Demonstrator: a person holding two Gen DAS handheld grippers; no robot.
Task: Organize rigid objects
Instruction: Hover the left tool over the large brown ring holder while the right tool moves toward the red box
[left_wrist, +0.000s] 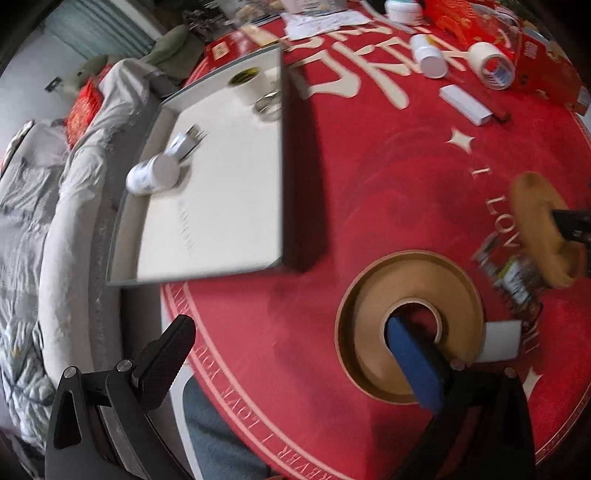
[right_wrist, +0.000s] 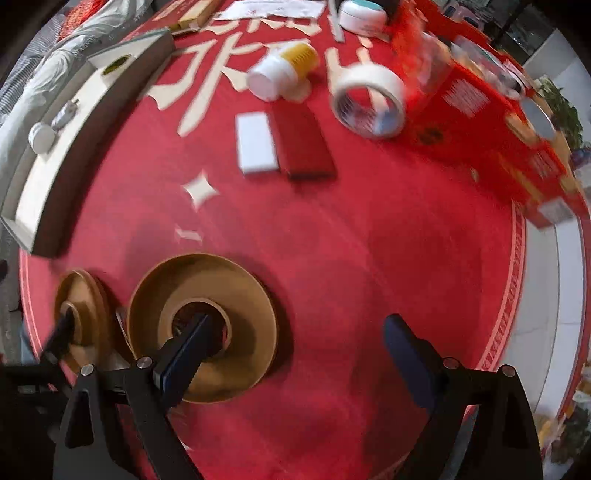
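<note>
Two flat brown tape rolls lie on the red round mat. My left gripper (left_wrist: 291, 332) is open wide. Its blue-padded right finger (left_wrist: 413, 362) sticks into the core of one brown roll (left_wrist: 369, 306), and its left finger hangs out past the mat's edge. My right gripper (right_wrist: 299, 325) is also open wide. Its left finger (right_wrist: 184, 354) sits in the core of the other brown roll (right_wrist: 251, 295), and its right finger stands well clear of the rim. Each view shows the other roll, blurred, with the other gripper's finger in it (left_wrist: 535, 221) (right_wrist: 88, 295).
A white tray (left_wrist: 229, 206) at the mat's left holds a white bottle (left_wrist: 155, 173), a metal piece and small tape rolls. Farther back lie a yellow-labelled bottle (right_wrist: 284, 70), white tape (right_wrist: 369, 99), a white box (right_wrist: 256, 144), a dark red box (right_wrist: 303, 144) and a red carton (right_wrist: 498, 110).
</note>
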